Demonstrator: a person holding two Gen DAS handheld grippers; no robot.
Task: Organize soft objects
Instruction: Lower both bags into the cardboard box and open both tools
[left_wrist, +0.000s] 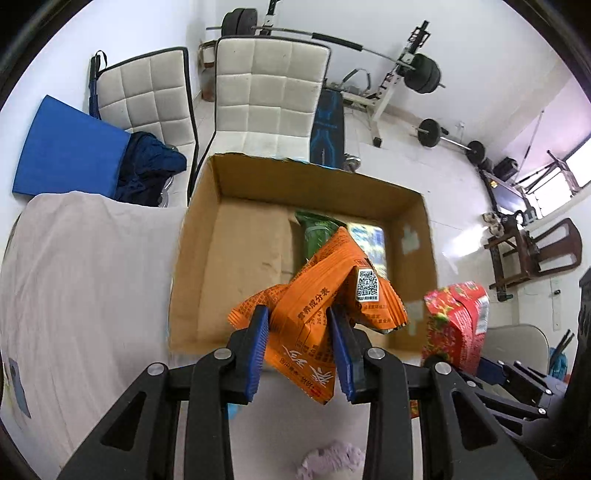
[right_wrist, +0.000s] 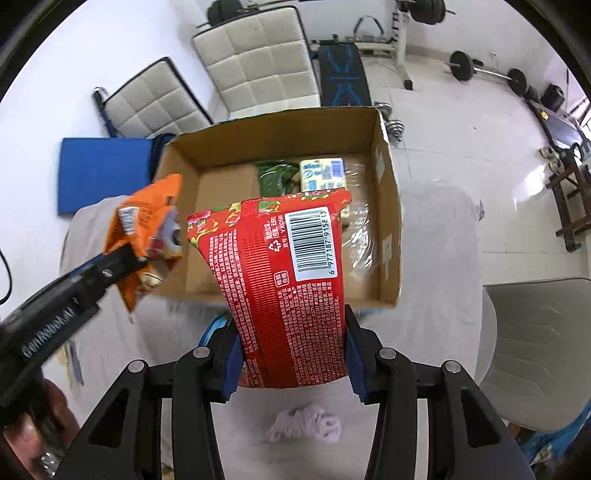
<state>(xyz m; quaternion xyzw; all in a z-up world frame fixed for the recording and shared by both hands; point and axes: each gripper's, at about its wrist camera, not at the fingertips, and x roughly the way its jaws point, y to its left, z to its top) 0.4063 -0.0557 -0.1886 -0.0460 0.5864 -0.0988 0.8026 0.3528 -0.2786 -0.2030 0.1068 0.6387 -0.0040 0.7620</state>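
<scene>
Sitting on a table (left_wrist: 74, 277) draped in pale cloth, an open cardboard box (left_wrist: 413, 229) was the largest thing in view, its near wall facing both grippers. Inside it, toward the far right, lay a green packet (right_wrist: 273, 177), a pale yellow-and-blue packet (right_wrist: 321, 173) and some clear plastic wrap (right_wrist: 360, 236); the left half of the floor was bare.

The right gripper (right_wrist: 293, 354) was clamped on the lower part of a red bag (right_wrist: 284, 266), which stood up tall in front of the box's near wall. The bag looked top-heavy, so it might fold over and catch on the wall instead of clearing it.

The left gripper (left_wrist: 299, 347) was squeezed shut on the middle of a crumpled orange packet (left_wrist: 317, 295), held just at the box's near edge. The two loads were close side by side, so they could knock together if both went in at once, and the orange one could slide out of its narrow grip.

A small lilac fluffy item (right_wrist: 306, 424) lay on the cloth below the grippers, not yet boxed, and could be forgotten.
</scene>
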